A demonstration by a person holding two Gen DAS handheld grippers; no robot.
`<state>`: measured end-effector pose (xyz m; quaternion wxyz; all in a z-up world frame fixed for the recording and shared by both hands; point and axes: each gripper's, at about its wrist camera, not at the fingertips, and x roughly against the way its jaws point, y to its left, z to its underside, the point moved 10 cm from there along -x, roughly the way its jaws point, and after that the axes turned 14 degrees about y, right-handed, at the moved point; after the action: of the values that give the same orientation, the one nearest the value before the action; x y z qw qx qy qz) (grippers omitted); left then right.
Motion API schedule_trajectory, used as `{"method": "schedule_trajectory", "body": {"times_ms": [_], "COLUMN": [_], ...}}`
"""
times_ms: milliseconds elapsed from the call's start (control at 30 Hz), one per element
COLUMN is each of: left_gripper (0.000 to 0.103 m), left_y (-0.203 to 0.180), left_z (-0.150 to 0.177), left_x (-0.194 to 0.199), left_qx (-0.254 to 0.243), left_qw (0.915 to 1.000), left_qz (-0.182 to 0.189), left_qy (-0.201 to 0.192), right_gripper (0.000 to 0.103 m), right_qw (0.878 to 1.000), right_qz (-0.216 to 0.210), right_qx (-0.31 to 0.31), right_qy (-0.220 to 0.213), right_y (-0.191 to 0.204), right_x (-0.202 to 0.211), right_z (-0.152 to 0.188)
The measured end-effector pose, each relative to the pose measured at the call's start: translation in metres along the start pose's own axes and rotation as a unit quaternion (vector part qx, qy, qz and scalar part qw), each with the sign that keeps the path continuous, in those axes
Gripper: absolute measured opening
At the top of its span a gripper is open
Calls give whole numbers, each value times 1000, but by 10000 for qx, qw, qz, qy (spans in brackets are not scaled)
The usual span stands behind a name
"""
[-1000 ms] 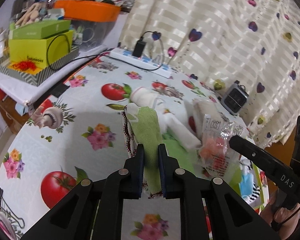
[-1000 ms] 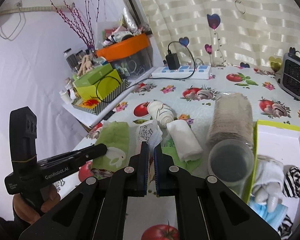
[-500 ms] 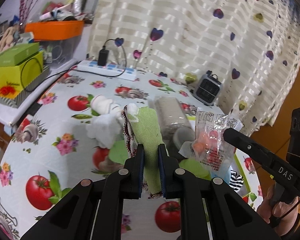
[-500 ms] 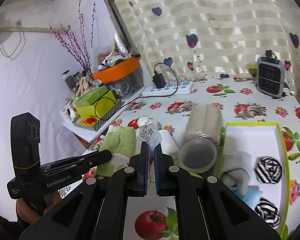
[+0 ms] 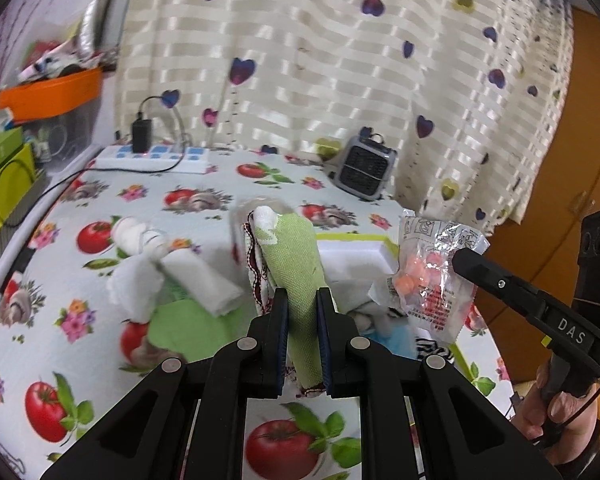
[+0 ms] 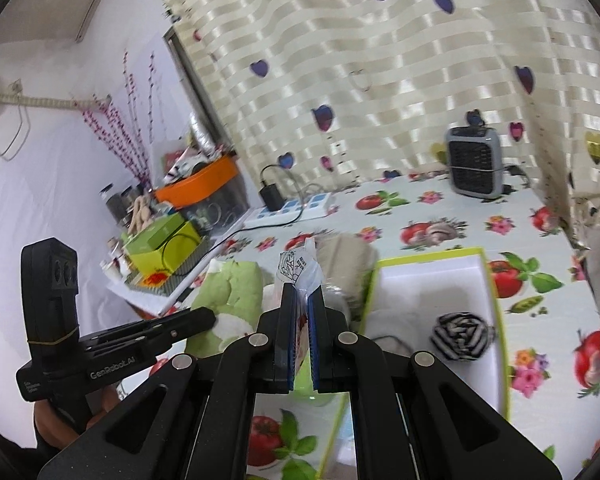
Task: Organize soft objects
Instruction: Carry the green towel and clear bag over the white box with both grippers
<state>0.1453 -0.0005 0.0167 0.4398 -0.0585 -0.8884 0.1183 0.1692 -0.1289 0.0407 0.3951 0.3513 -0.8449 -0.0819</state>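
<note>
My left gripper [image 5: 302,300] is shut on a folded green cloth [image 5: 294,256] and holds it up above the table; the cloth also shows in the right wrist view [image 6: 230,300]. My right gripper [image 6: 302,296] is shut on a clear plastic packet [image 6: 298,270] with orange pieces inside, also seen in the left wrist view [image 5: 430,276]. A white box with a lime rim [image 6: 496,308] lies below and to the right, with a striped sock ball [image 6: 462,334] and white cloth inside. White rolled cloths [image 5: 198,280] lie on the table at left.
A clear jar [image 6: 346,256] lies on its side beside the box. A small grey heater [image 5: 364,170] and a power strip [image 5: 156,158] stand by the curtain. Green boxes [image 6: 162,246] and an orange bin [image 6: 198,180] crowd the left shelf.
Both grippers have risen and swung right with their loads, from over the left of the table to over the lime-rimmed box. Their grips have not changed.
</note>
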Motion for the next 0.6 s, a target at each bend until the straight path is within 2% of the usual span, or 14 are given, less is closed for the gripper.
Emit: {"method": "schedule_trajectory", "body": {"times_ms": [267,600], "left_gripper": [13,13], "left_y": [-41,-79], "left_z": [0,17], "left_x": [-10,-44], "left_qx": [-358,-677], "left_qw": [9988,9945], "left_qz": [310,614], "left_qy": [92,519], "right_gripper": [5,5], "right_qw": [9994,9974], "right_qz": [192,326], "right_qx": [-286,-635], "right_qy": [-66,73], "right_y": [-33,-70], "right_x": [17,14], "right_z": [7,22]}}
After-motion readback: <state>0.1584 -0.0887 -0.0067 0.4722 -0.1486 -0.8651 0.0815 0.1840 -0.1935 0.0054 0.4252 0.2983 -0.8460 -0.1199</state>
